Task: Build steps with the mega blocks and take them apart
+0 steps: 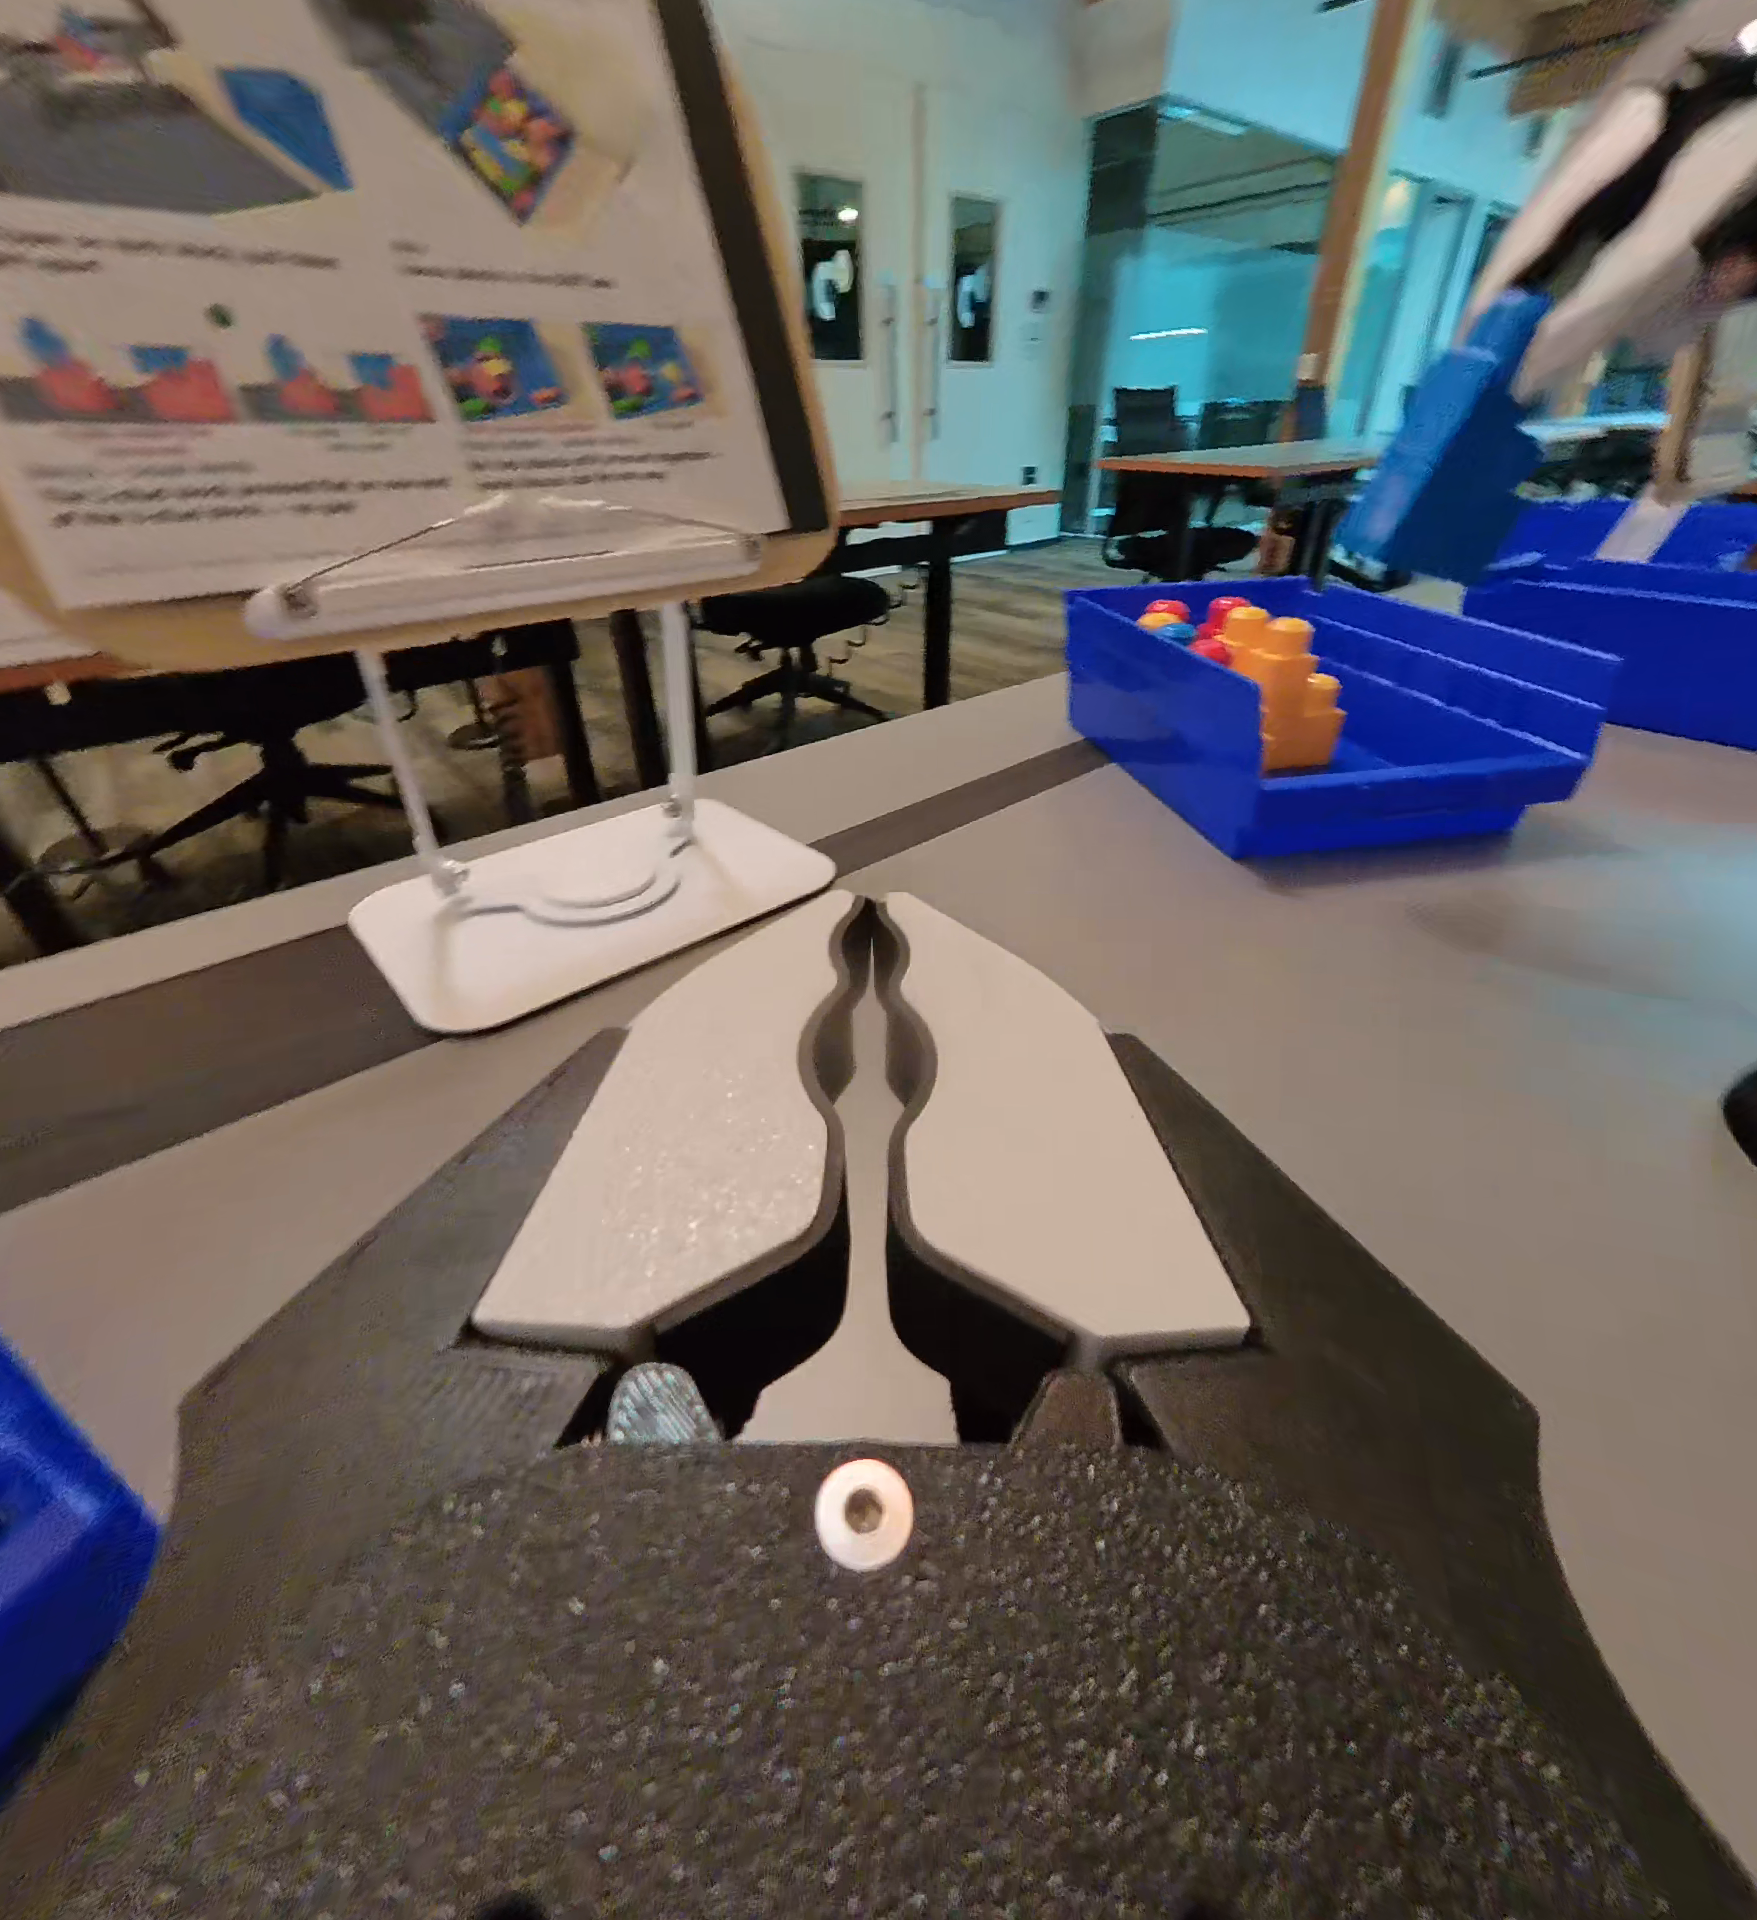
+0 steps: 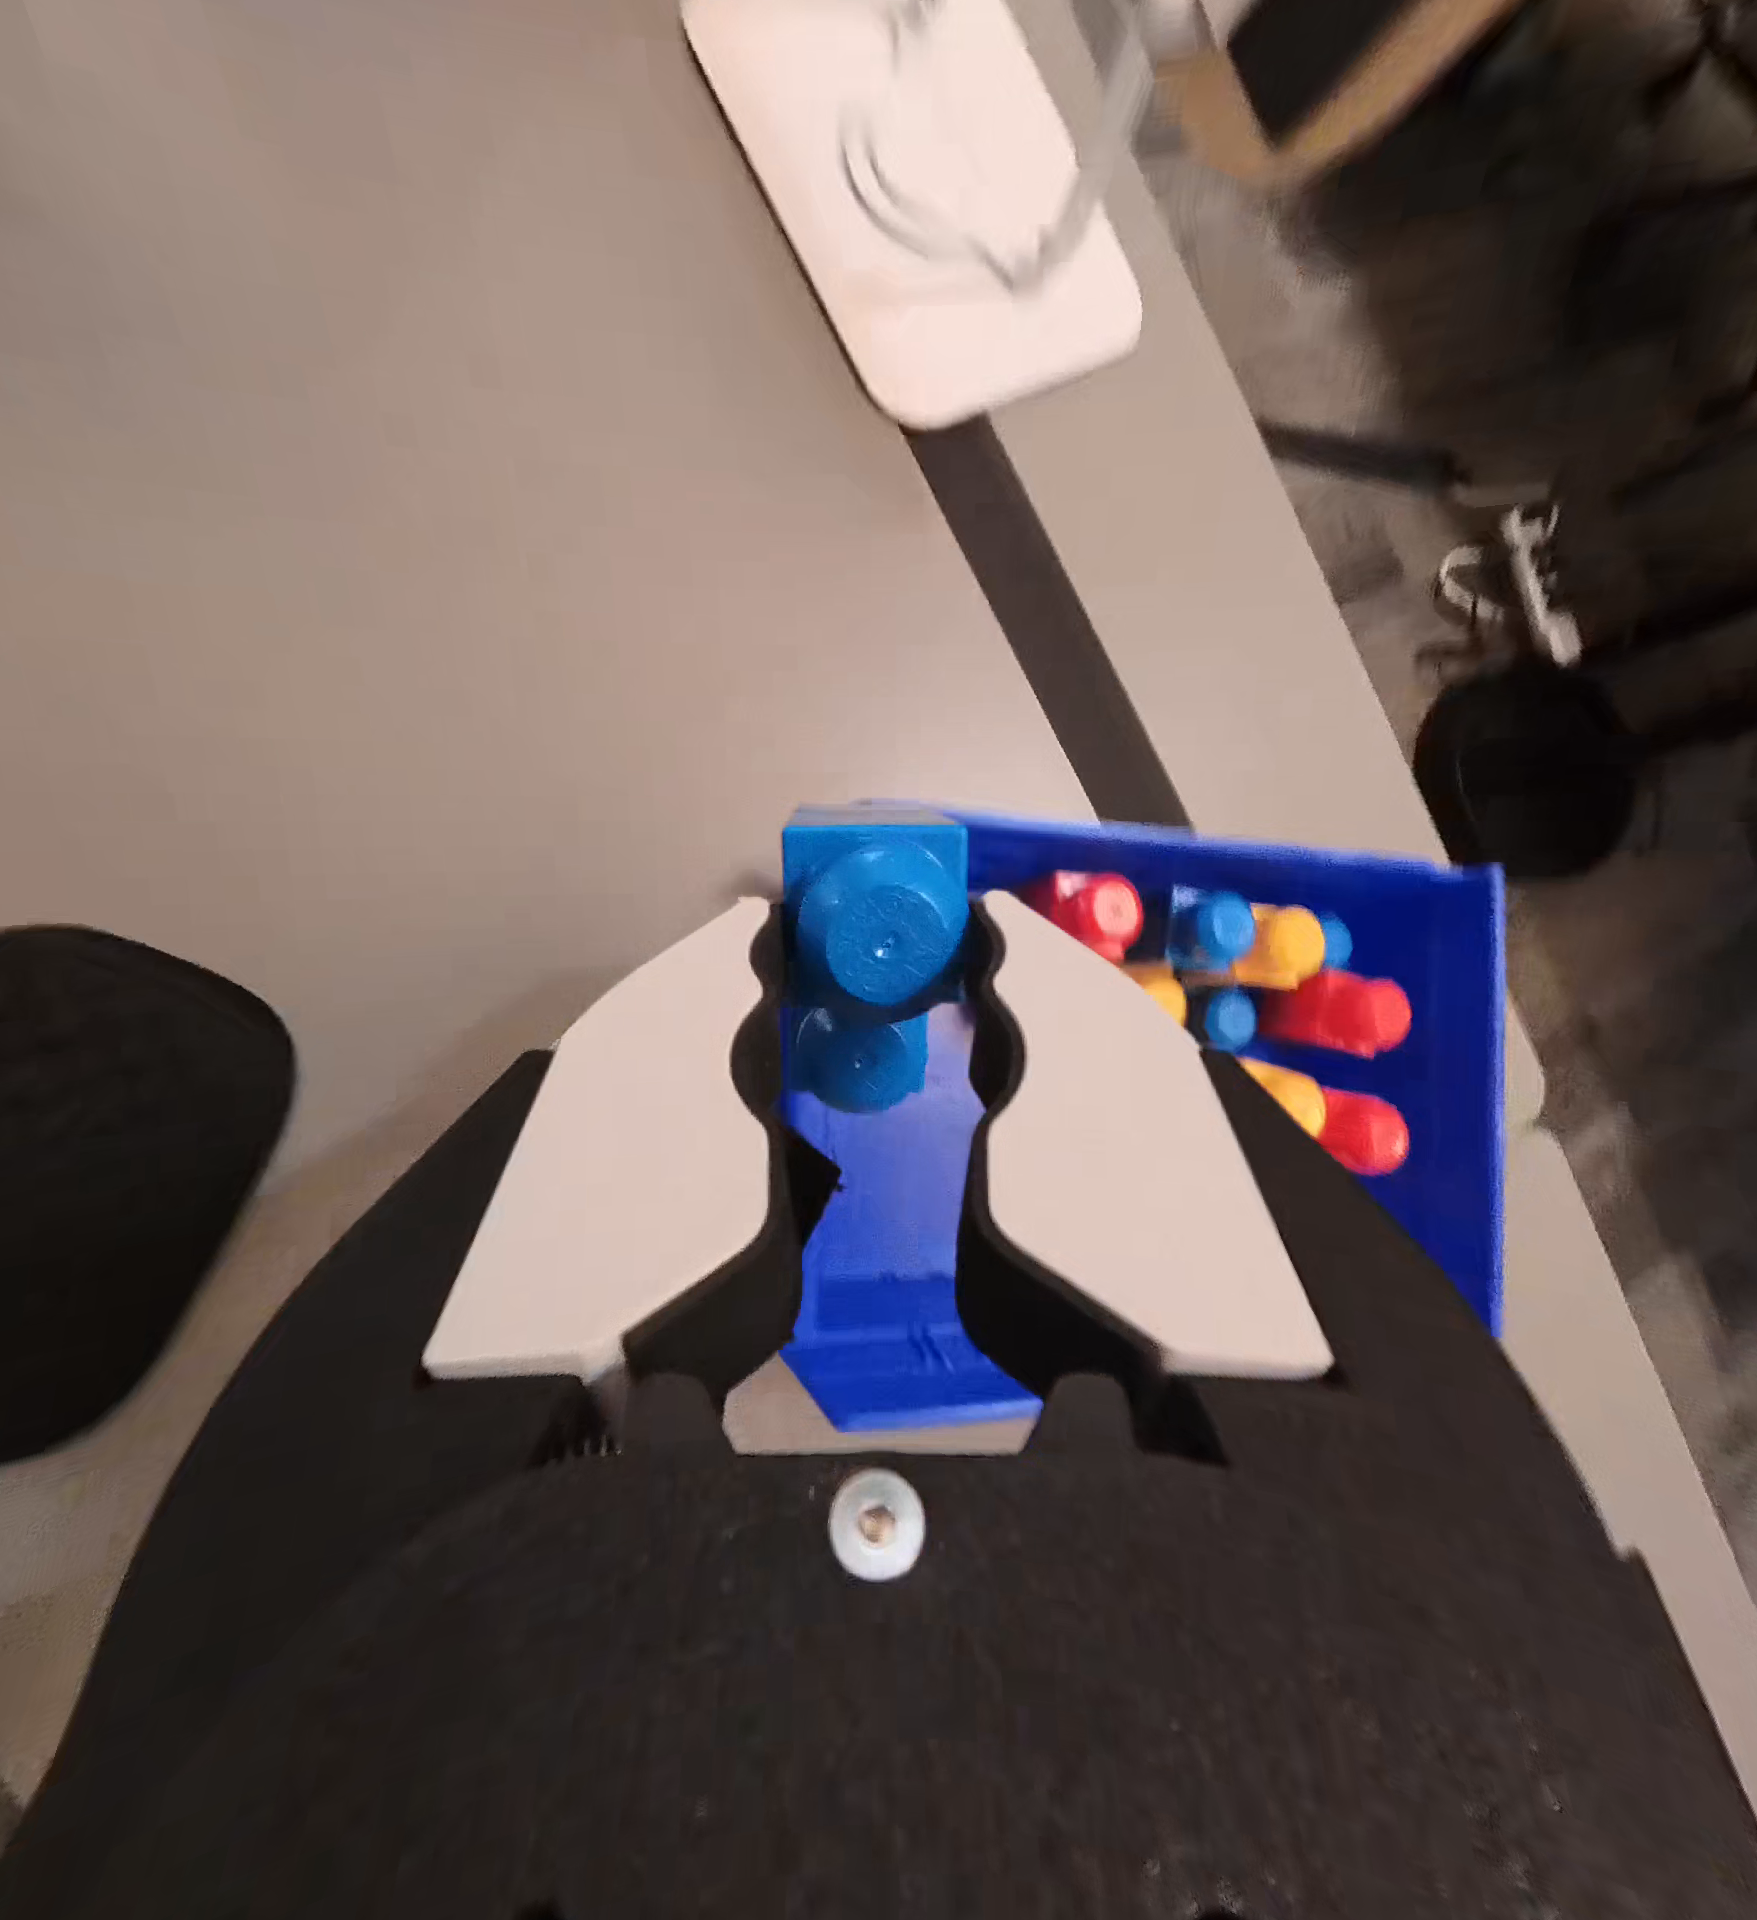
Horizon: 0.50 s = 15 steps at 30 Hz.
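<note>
In the left wrist view, the left gripper (image 1: 872,920) rests low over the grey table (image 1: 1373,1039), its jaws nearly closed with only a thin gap and nothing between them. Ahead and to its right sits a blue bin (image 1: 1373,800) holding an orange stepped stack (image 1: 1289,691) of blocks, with loose red, yellow and blue ones behind it. Straight ahead is a white stand (image 1: 593,914) carrying an instruction sheet. High on the far right, the right gripper (image 1: 1539,301) carries a blue block (image 1: 1456,457) in the air.

In the right wrist view, the right gripper (image 2: 874,925) is clamped on that blue block (image 2: 879,935), 2 studs facing the camera, above the bin (image 2: 1456,1039). Loose blocks (image 2: 1321,1008) lie below and to its right.

I judge that dismantling is well along: 1 orange stack remains assembled, and the held block has yet to be dropped in.
</note>
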Available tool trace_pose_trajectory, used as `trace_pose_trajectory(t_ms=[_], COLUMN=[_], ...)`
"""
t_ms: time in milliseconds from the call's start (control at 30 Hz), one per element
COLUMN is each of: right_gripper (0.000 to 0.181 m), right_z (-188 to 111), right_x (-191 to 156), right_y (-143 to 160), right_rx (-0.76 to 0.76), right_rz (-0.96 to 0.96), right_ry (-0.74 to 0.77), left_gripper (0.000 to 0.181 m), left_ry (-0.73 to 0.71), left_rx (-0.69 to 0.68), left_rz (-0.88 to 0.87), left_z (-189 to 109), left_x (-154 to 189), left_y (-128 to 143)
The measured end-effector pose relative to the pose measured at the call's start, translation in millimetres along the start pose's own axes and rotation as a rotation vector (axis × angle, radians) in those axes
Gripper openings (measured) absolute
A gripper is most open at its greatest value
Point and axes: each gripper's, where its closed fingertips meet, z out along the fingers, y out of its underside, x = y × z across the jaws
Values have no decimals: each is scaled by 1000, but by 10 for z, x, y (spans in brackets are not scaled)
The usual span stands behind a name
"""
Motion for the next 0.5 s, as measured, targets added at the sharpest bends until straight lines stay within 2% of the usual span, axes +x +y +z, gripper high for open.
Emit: trace_pose_trajectory(t_ms=[133,300,500], right_gripper=[32,32,32], right_z=[208,605,924], right_x=[309,517,685], right_y=[530,1054,1422], right_rx=[-144,-216,-268], right_rz=[41,92,111], right_ry=[0,-14,-25], left_gripper=[0,0,0], left_ry=[-108,-185,-191], left_rx=[10,36,9], left_rz=[-67,-57,-5], left_z=[-44,-92,-49], left_x=[-247,-408,-413], left_y=[23,12,99])
